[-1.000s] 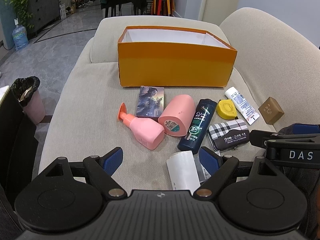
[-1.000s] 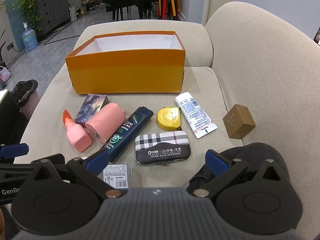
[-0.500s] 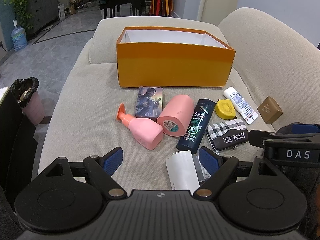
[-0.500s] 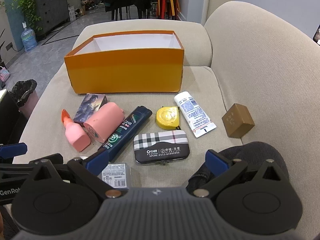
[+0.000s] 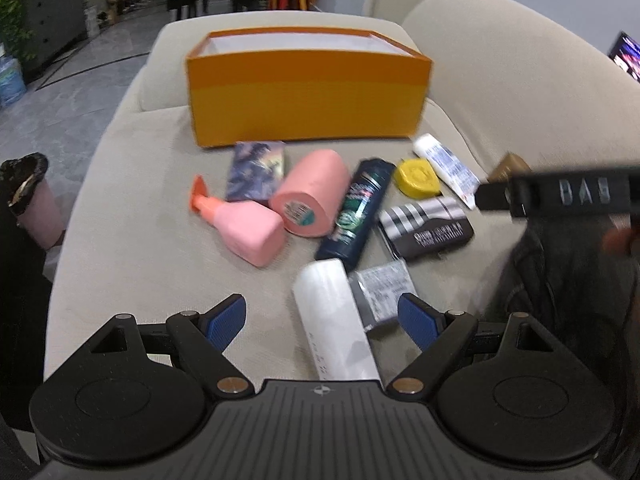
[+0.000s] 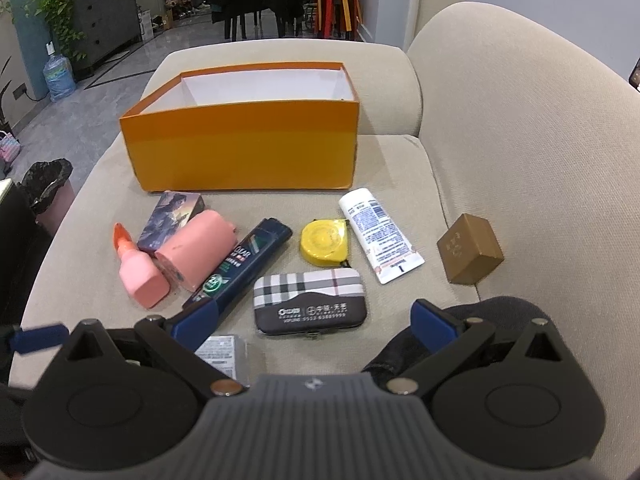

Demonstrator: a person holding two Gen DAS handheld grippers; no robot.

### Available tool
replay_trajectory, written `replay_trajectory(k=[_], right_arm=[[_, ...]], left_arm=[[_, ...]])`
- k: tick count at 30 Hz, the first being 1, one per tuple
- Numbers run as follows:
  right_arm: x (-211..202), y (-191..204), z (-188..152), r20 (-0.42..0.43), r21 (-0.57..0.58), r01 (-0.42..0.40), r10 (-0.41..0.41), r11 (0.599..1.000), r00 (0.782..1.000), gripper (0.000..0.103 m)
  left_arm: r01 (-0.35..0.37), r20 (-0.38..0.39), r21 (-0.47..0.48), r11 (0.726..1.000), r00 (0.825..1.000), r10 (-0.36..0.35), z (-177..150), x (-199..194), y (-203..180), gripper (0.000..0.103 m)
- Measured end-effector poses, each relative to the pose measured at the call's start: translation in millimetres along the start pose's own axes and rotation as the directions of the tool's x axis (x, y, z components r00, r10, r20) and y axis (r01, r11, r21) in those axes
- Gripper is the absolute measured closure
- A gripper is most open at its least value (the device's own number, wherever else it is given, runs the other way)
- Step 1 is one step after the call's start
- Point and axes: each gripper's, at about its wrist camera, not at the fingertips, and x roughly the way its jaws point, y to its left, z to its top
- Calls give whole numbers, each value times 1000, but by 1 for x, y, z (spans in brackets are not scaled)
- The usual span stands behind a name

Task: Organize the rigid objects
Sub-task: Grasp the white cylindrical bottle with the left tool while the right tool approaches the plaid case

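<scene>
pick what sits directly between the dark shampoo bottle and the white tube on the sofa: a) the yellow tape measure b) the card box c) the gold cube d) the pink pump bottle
a: in the right wrist view the yellow tape measure lies between the dark shampoo bottle and the white tube, just above the plaid case.

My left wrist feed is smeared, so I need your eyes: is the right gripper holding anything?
Observer: No. The right gripper is open and empty, hovering over the plaid case.
Operator: And the brown thing half hidden behind it?
Observer: A small brown box, lying alone near the sofa back, apart from the white tube.
</scene>
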Motion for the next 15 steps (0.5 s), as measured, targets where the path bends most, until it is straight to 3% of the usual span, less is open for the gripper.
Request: replay_trajectory(k=[15], right_arm=[[21,-9,-1,-44,2,17,-17,1000,999,2]], left_arm=[[17,-78,65,998,997,-12,-19,36,-15,3]])
